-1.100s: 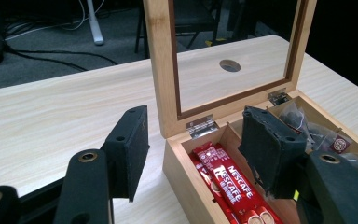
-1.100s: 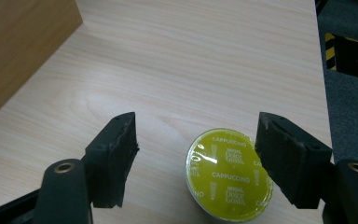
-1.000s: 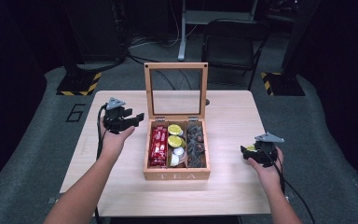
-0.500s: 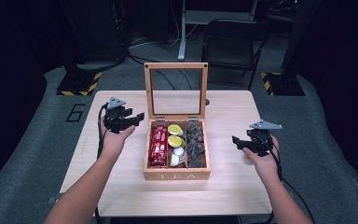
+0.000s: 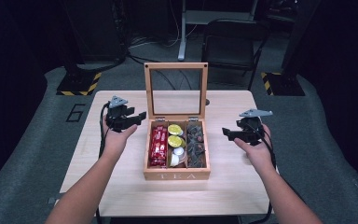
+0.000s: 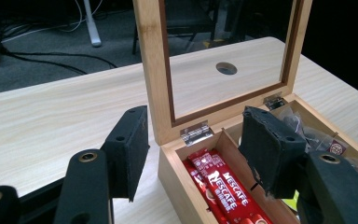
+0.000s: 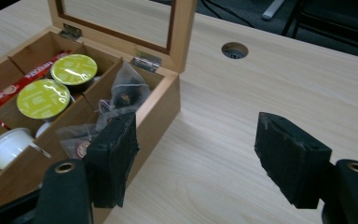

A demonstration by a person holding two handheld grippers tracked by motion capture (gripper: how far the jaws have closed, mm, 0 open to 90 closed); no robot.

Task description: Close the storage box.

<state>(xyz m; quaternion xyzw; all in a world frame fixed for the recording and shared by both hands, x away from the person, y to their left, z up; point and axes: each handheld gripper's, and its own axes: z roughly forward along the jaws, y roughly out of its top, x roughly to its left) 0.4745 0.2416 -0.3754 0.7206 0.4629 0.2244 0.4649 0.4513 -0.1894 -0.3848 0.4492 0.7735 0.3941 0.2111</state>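
While both your grippers, L point(image 5: 140, 116) & R point(image 5: 227, 133), hover open & empty beside the tea box point(image 5: 176, 175), its lid point(image 5: 175, 66) looks light, stiff; grip its top rail.

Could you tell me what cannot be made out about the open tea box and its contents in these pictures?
- Tea box, left gripper view: the near compartments are hidden behind that gripper's right jaw and cut by the bottom edge.
- Red sachets, right gripper view: mostly cut off by the left edge.
- Clear tea bags: labels too small to read; the lower ones sit behind the jaw.
- White capsule: any print faces away.
- High view: everything in the box is too small for detail.
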